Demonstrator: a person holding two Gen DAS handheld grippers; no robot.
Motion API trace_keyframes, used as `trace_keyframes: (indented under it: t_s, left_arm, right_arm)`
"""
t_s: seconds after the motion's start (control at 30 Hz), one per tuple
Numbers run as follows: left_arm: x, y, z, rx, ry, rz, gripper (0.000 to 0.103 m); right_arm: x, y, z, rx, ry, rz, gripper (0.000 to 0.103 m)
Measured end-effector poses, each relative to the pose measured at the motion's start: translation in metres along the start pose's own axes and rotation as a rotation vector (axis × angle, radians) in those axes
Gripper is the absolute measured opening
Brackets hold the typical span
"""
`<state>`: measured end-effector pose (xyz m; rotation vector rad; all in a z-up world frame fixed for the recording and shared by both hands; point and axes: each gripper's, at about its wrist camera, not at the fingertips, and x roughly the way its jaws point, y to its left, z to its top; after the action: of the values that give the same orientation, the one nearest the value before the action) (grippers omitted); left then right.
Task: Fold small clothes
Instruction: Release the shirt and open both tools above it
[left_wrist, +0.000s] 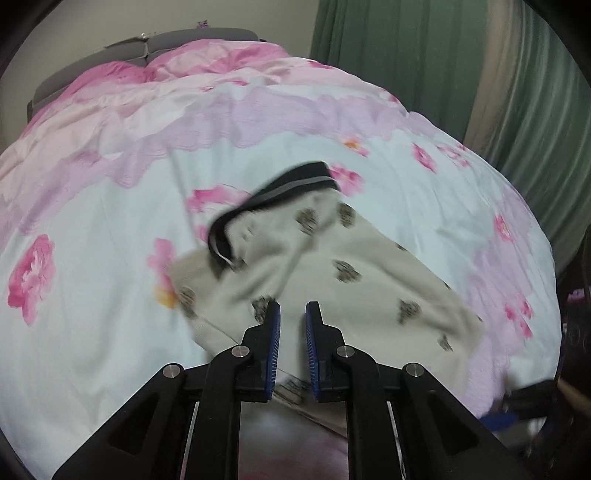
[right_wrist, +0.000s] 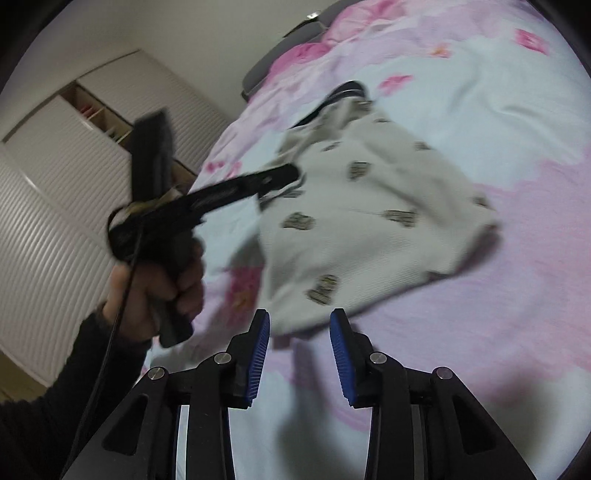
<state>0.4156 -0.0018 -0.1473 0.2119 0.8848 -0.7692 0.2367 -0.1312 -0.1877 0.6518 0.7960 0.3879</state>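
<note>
Left wrist view takes in the widest thing first: a bed covered by a pink-and-white floral duvet (left_wrist: 110, 206), with green curtains (left_wrist: 424, 55) behind it, while the right wrist view adds a white slatted wardrobe (right_wrist: 55, 206) to the side. On the near half of the duvet lies the task's thing, a small beige garment (left_wrist: 351, 288) printed with dark motifs, rumpled and blurred, its black-and-grey striped collar (left_wrist: 280, 192) crumpled at the far end. The left gripper (left_wrist: 292, 310) hangs just above the garment's near hem with its blue pads a narrow gap apart and nothing visibly between them; in the right wrist view it reaches over the garment's left part. The right gripper (right_wrist: 299, 317) hovers at the near edge of the cloth, its pads spread wide and empty. Judging by the bunched cloth, the step in hand looks like laying the garment flat before the first fold. To do that well, each gripper would likely want a separate corner of the hem, pinching only the top layer and not the duvet beneath, since the soft bedding could easily be caught along with it. Pulling the corners apart evenly, and keeping the collar straight at the far end, should give a clean rectangle to fold.
</note>
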Motion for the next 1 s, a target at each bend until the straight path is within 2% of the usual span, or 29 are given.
trace_keyframes:
  t_s: [0.07,0.2,0.33,0.43,0.6,0.73,0.8,0.9,1.0]
  left_arm:
    - [0.003,0.008,0.002,0.0,0.01,-0.014,0.015]
    - [0.014,0.018,0.003,0.026,0.035,0.011,0.014]
    - [0.028,0.036,0.005,0.011,0.035,0.042,0.011]
    - [0.034,0.045,0.008,-0.015,0.027,0.035,0.011]
    - [0.009,0.021,0.002,0.03,-0.003,0.06,0.011]
    - [-0.029,-0.012,-0.012,0.006,-0.054,0.05,0.015]
    - [-0.046,-0.033,-0.024,-0.018,-0.084,0.049,0.016]
    - [-0.052,-0.051,-0.039,-0.095,-0.104,-0.005,0.017]
    - [-0.036,-0.06,-0.053,-0.149,-0.08,-0.029,0.017]
  right_arm:
    - [0.016,0.004,0.003,-0.001,0.005,-0.019,0.035]
    - [0.041,0.005,0.003,-0.01,0.046,-0.086,0.036]
    - [0.054,0.009,-0.003,-0.065,0.067,-0.148,0.036]
    - [0.054,0.016,-0.003,-0.099,0.072,-0.177,0.036]
    - [0.016,0.014,0.004,-0.109,0.077,-0.137,0.035]
    - [-0.038,0.018,0.033,-0.304,-0.07,-0.181,0.035]
    - [-0.046,0.015,0.056,-0.412,-0.106,-0.213,0.035]
    - [-0.031,0.002,0.092,-0.508,-0.032,-0.178,0.035]
    - [-0.007,-0.011,0.106,-0.52,0.113,-0.077,0.035]
